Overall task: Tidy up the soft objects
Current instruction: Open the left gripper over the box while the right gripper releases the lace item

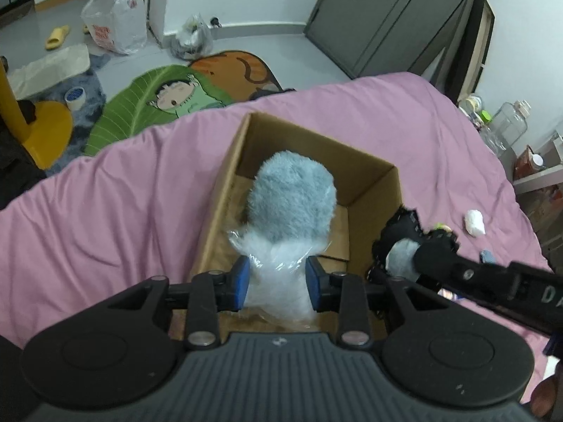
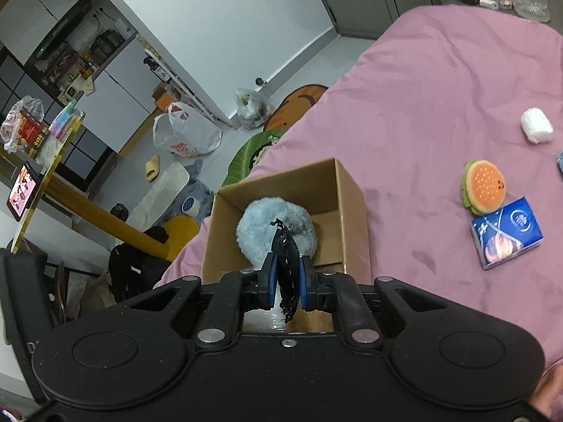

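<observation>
The lower end of the fluffy blue-grey plush (image 1: pixel 293 198) is staying hidden from you: its clear plastic wrap and your left gripper (image 1: pixel 278 283) are covering it, and the box floor under it is hard to make out. On the pink bed (image 1: pixel 116 211), the open cardboard box (image 1: pixel 369 190) is sitting near the edge that faces the floor mats, and the plush is hanging into it, its furry head down inside. Your left gripper is pinching the wrapped end of the plush between both blue pads, partly closed around it. Your right gripper (image 2: pixel 285 283) is squeezing a black lacy item (image 2: pixel 286 267) with only a narrow gap between the pads; what that item is cannot be told.

The right wrist view is showing you things the left one is barely catching: a blue tissue pack (image 2: pixel 506 232) and a burger-shaped sponge (image 2: pixel 484 188) lying just beside each other, and a white wrapped roll (image 2: pixel 536 126) well apart from them, all on the bed beyond the box.
</observation>
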The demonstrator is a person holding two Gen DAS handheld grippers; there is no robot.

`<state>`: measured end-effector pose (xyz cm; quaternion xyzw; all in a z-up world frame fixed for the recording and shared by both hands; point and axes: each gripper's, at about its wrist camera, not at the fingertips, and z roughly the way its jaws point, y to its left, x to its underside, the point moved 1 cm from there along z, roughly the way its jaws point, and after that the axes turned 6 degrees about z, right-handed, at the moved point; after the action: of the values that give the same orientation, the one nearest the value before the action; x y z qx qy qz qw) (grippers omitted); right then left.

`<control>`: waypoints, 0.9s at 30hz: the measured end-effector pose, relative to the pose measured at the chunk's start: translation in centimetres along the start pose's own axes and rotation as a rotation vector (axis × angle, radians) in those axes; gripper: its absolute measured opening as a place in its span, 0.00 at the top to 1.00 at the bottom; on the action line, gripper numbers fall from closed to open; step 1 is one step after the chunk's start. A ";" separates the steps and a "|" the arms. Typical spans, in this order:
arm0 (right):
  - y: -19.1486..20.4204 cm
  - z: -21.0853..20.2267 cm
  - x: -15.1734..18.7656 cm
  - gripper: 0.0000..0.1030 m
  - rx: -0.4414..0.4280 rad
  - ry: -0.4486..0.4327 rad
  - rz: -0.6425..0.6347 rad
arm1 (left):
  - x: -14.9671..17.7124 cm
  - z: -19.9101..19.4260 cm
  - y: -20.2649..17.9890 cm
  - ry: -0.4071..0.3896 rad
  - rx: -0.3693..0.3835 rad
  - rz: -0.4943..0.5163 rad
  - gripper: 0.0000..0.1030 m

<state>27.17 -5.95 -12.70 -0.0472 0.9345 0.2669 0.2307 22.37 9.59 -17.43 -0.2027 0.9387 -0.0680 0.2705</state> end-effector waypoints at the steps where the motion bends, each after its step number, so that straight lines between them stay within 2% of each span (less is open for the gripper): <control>1: 0.0 0.2 0.1 0.87 -0.002 0.005 0.002 | -0.1 -0.2 0.0 -0.005 -0.008 0.000 0.68; 12: 0.7 1.5 1.1 0.86 0.025 0.043 -0.017 | -0.8 -1.6 1.1 -0.035 -0.012 -0.020 0.67; 17: 1.0 2.0 1.6 0.79 0.058 0.064 -0.016 | -0.7 -2.0 1.2 -0.025 -0.007 -0.016 0.63; 22: 1.3 1.4 2.4 0.75 0.058 0.060 -0.014 | -0.6 -2.4 1.4 -0.022 -0.012 -0.017 0.48; 27: 0.8 0.6 2.9 0.72 0.050 0.052 0.019 | -0.4 -2.8 1.7 -0.010 -0.028 -0.009 0.40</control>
<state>24.65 -4.91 -14.08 -0.0395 0.9470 0.2445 0.2047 20.60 11.31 -15.25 -0.2110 0.9372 -0.0551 0.2722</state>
